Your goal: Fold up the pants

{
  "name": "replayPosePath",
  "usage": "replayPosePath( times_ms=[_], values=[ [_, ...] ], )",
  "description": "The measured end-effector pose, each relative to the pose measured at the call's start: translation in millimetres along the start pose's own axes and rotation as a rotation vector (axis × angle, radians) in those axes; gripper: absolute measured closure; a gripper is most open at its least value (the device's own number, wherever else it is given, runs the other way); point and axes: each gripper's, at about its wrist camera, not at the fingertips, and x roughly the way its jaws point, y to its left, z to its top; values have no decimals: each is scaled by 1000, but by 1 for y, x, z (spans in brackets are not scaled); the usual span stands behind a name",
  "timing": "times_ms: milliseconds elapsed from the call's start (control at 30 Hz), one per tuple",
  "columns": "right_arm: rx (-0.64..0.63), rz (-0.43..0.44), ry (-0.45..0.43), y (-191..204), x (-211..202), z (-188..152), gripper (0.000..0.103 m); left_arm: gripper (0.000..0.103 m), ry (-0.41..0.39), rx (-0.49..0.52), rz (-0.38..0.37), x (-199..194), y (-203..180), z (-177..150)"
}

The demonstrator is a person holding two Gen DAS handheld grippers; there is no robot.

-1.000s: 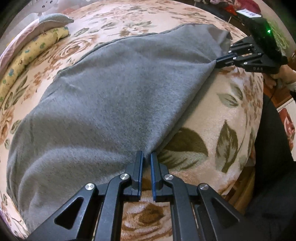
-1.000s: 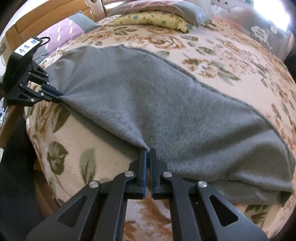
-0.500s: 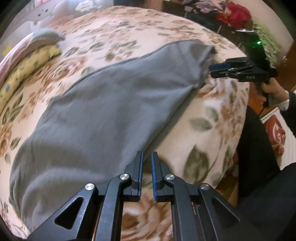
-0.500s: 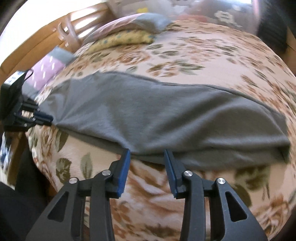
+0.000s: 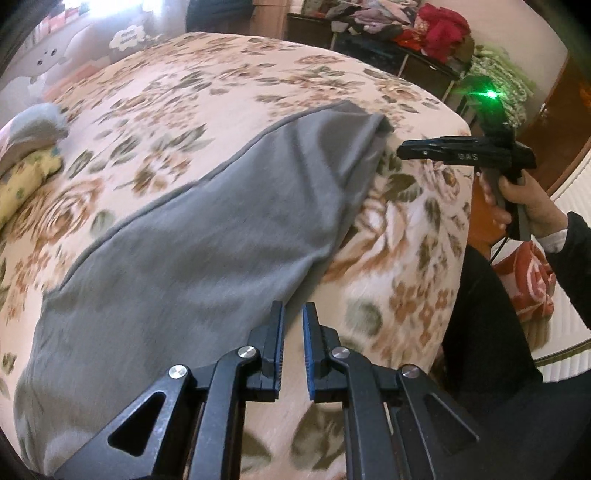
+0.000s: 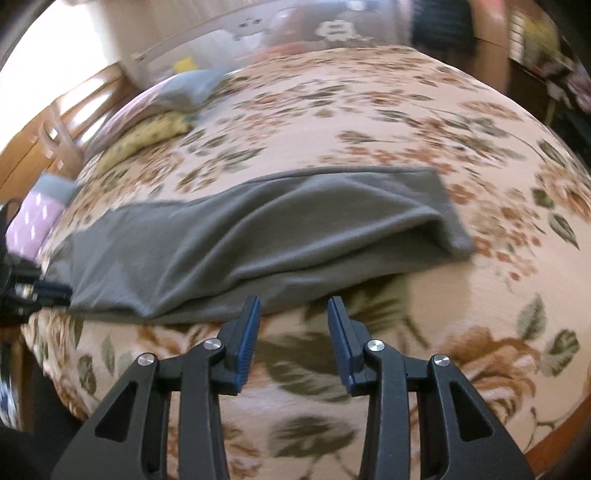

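Note:
Grey pants (image 5: 207, 236) lie folded lengthwise on the floral bed cover; they also show in the right wrist view (image 6: 258, 236). My left gripper (image 5: 293, 314) hovers just off the pants' near edge, its jaws a narrow gap apart with nothing between them. My right gripper (image 6: 293, 306) is open and empty, above the bed cover just in front of the pants' near edge. In the left wrist view the right gripper (image 5: 406, 149) sits beside the pants' far end, apart from the cloth. The left gripper (image 6: 55, 291) shows at the left edge of the right wrist view.
The floral bed cover (image 5: 229, 85) spreads wide beyond the pants. A yellow pillow (image 6: 147, 136) and grey cloth (image 6: 188, 88) lie at the headboard end. A rack with clothes (image 5: 424, 29) stands past the bed. The person's dark leg (image 5: 491, 314) is beside the bed edge.
Both grippers let go of the pants' edge and pulled back and up. The right jaws opened wide; the left jaws parted slightly. The pants dropped flat onto the bed.

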Motion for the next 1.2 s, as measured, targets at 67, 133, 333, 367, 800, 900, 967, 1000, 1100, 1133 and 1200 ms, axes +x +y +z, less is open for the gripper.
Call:
replayPosePath(
  times_ms=[67, 133, 333, 367, 800, 900, 967, 1000, 1100, 1133, 1200],
  values=[
    [52, -10, -11, -15, -1, 3, 64, 94, -1, 17, -17, 8, -9, 14],
    [106, -18, -30, -30, -2, 8, 64, 92, -1, 35, -32, 18, -19, 28],
    [244, 56, -40, -57, 13, 21, 64, 88, 12, 61, -45, 54, -37, 58],
    [261, 62, -36, -60, 18, 24, 64, 88, 22, 61, -34, 60, -37, 60],
    [310, 82, -76, -67, 40, 37, 99, 98, 141, 59, -24, 102, -23, 55],
    [282, 72, -99, -63, 26, 36, 99, 102, 140, 57, -52, 95, -22, 54],
    [278, 81, -105, -65, 16, 35, 99, 102, 136, 79, -59, 87, -24, 51],
    [279, 81, -107, -67, 12, 34, 99, 102, 137, 85, -67, 84, -26, 50],
    [301, 103, -87, -74, 11, 28, 99, 102, 156, 87, -75, 84, -26, 47],
    [321, 125, -59, -77, 18, 25, 99, 102, 174, 86, -71, 88, -26, 46],
    [337, 114, -11, -79, 30, 22, 98, 102, 191, 80, -64, 96, -25, 43]
  ],
)
